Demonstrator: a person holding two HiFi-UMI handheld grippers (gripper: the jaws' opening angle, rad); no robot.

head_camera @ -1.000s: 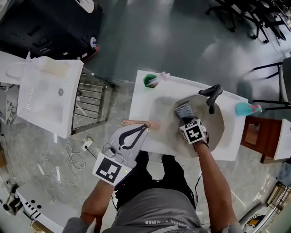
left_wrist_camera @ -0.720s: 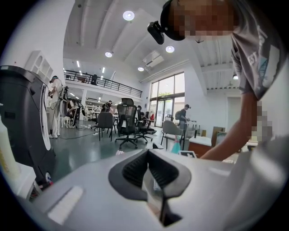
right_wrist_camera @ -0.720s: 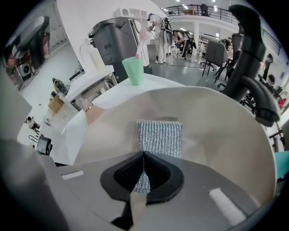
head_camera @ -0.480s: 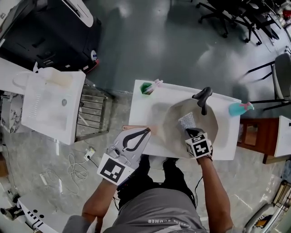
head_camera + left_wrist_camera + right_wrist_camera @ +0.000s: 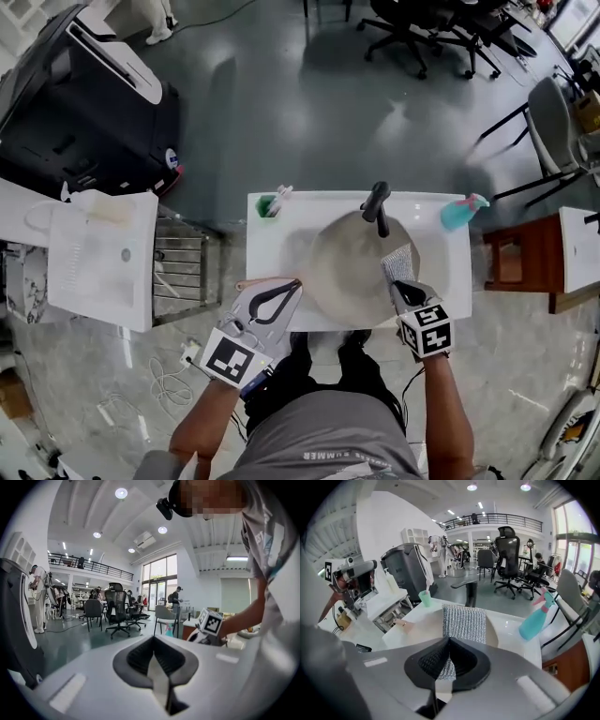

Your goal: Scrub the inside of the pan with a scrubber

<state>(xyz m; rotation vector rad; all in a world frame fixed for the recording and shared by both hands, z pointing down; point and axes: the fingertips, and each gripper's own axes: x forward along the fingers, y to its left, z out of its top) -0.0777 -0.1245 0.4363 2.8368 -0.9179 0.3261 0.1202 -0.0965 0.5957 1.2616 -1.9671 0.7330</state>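
The pan is set in the basin of the white sink counter, below the black tap, with its wooden handle pointed left. The silver mesh scrubber is clamped in the closed jaws of the right gripper, over the pan's right rim. The left gripper is held closed and empty just beside the handle. A teal spray bottle is seen at the counter's far right corner.

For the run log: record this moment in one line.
right gripper: jaws shut on scrubber, by pan rim | left gripper: jaws shut, empty
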